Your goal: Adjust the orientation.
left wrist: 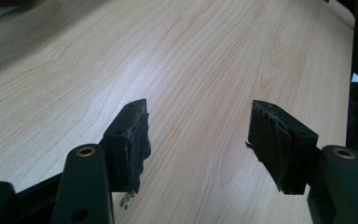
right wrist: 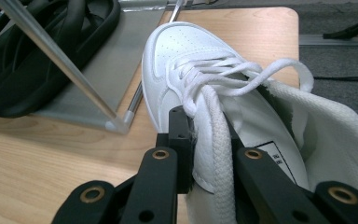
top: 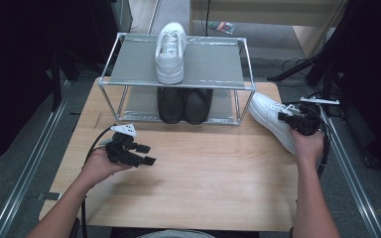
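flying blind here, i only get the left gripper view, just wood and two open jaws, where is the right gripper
Observer: The right gripper is at the table's right edge, shut on the side wall of a white sneaker.
Operator: is that sneaker on the rack yet
Observer: No. It lies on the table beside the rack, toe towards the rack's right front leg.
Operator: whats on the rack then
Observer: One white sneaker on the top shelf, and a pair of black shoes on the lower shelf.
Operator: and where am i, the left one
Observer: The left gripper is over bare wood in front of the rack's left half, jaws open, holding nothing.
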Available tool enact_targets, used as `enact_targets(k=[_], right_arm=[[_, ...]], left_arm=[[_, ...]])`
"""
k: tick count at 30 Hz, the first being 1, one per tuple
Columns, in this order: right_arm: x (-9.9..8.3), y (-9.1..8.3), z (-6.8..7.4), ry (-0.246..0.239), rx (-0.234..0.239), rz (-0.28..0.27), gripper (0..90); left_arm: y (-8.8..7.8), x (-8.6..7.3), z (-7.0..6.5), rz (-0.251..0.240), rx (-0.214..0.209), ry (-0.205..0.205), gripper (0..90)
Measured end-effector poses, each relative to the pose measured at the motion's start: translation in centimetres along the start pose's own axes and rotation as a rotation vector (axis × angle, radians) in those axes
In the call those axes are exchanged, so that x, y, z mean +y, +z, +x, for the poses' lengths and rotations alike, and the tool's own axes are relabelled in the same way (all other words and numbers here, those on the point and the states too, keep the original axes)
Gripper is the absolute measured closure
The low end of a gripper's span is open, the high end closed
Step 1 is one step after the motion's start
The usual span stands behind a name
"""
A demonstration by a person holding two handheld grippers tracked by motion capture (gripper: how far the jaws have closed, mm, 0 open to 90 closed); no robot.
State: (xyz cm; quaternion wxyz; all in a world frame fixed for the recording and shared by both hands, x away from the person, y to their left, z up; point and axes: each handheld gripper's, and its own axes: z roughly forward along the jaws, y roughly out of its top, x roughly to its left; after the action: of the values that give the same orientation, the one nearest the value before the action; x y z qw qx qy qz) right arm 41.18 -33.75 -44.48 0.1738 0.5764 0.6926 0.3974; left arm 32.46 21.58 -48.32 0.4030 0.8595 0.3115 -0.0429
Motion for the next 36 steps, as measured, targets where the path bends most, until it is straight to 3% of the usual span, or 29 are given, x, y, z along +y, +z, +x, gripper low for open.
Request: enact_targets(k=[19, 28, 31, 36], right_arm=[[-3.2, -4.7, 2.0, -0.012, -0.013, 0.011, 84.1], [-4.9, -6.2, 4.9, -0.055, 0.030, 0.028, 84.0], [-5.4, -6.5, 5.8, -0.059, 0.060, 0.037, 83.9], [-6.1, -6.8, 7.7, -0.106, 0.110, 0.052, 83.9]], left_arm=[[1.4, 2.0, 0.2, 0.011, -0.038, 0.044, 38.7], [1.5, 2.2, 0.2, 0.014, -0.034, 0.042, 38.8], [1.5, 2.2, 0.1, 0.006, -0.028, 0.042, 38.8], [1.3, 2.2, 0.1, 0.008, -0.017, 0.043, 38.8]])
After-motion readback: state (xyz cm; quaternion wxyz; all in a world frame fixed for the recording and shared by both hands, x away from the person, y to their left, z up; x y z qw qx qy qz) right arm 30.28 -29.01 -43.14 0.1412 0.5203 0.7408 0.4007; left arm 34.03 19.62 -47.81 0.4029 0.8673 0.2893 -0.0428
